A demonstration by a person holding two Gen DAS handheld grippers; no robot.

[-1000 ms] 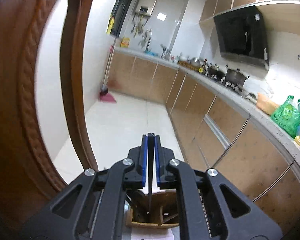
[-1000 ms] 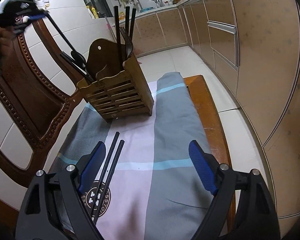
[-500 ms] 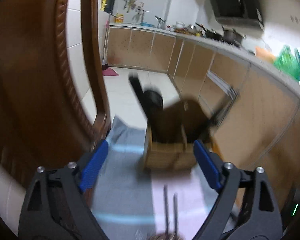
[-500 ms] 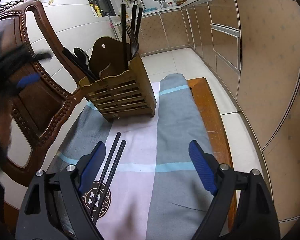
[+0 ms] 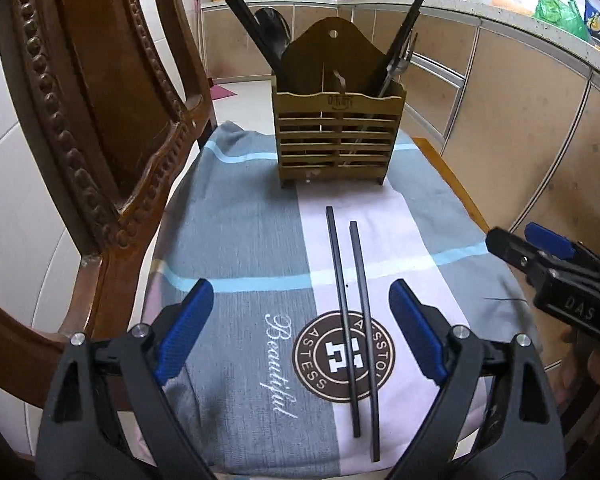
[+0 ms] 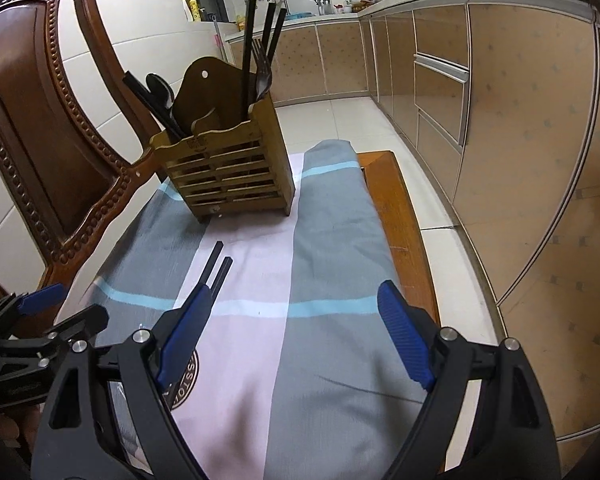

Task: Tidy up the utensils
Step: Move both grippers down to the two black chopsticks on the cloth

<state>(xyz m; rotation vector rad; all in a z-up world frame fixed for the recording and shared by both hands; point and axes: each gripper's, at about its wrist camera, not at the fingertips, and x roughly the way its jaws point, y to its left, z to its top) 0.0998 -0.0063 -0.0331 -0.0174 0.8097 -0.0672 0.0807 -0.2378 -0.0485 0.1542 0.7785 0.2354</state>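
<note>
A wooden slatted utensil holder stands at the far end of a grey and pink cloth. Black spoons and a black stick lean out of its left compartment; black chopsticks and a fork stand in its right compartment. Two black chopsticks lie side by side on the cloth. My left gripper is open and empty, low over the cloth near the chopsticks' near ends. My right gripper is open and empty, to their right.
A carved wooden chair back rises along the left edge. The cloth covers a wooden seat whose bare edge shows on the right. Kitchen cabinets run along the right, across a strip of tiled floor.
My left gripper held a black utensil over the holder, let it go into the left compartment, opened, and swung down low over the cloth. My right gripper stayed nearly still.
</note>
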